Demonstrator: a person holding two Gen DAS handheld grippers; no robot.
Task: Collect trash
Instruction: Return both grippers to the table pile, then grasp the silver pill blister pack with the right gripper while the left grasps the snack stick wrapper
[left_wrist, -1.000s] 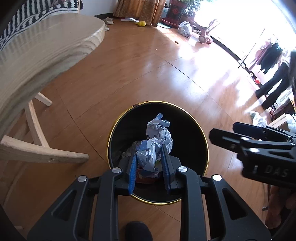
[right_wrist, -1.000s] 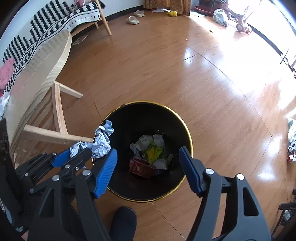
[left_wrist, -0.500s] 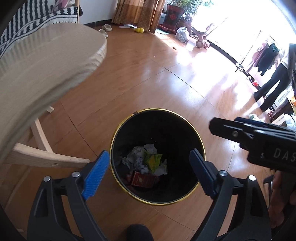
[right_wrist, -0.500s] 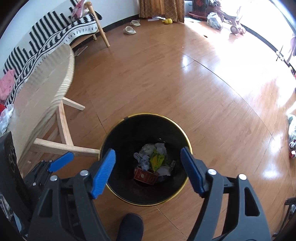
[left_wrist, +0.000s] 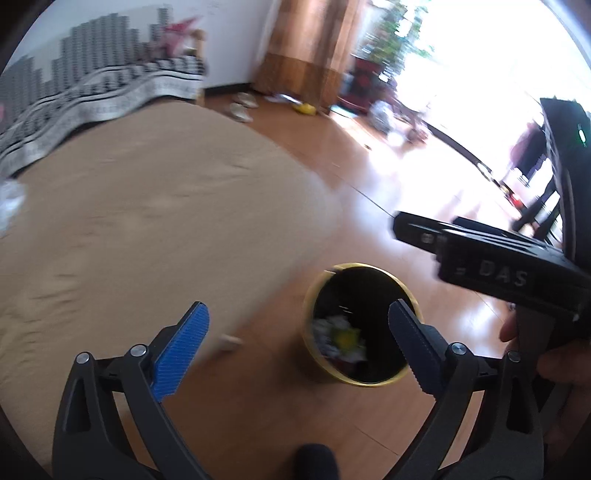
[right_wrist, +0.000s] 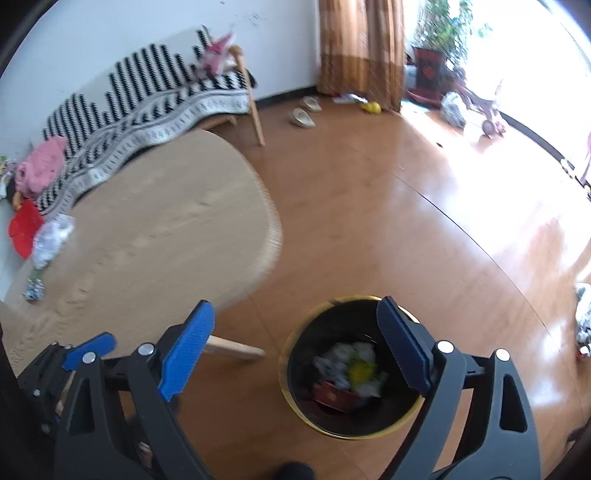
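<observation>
- Left gripper (left_wrist: 295, 339) and right gripper (right_wrist: 295, 349), both empty, jaws opening wide above the floor
- Crumpled trash (right_wrist: 347, 373) lies inside the gold-rimmed black bin (right_wrist: 295, 345) beside the wooden surface (right_wrist: 147, 229)

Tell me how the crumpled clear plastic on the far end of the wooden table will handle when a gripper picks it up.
The crumpled plastic looks thin and wrinkled, so it is probably very light and will crush between the pads. Its glossy surface may slip, so a deep bite seems safer. It lies loose on the table and would likely slide if nudged.
</observation>
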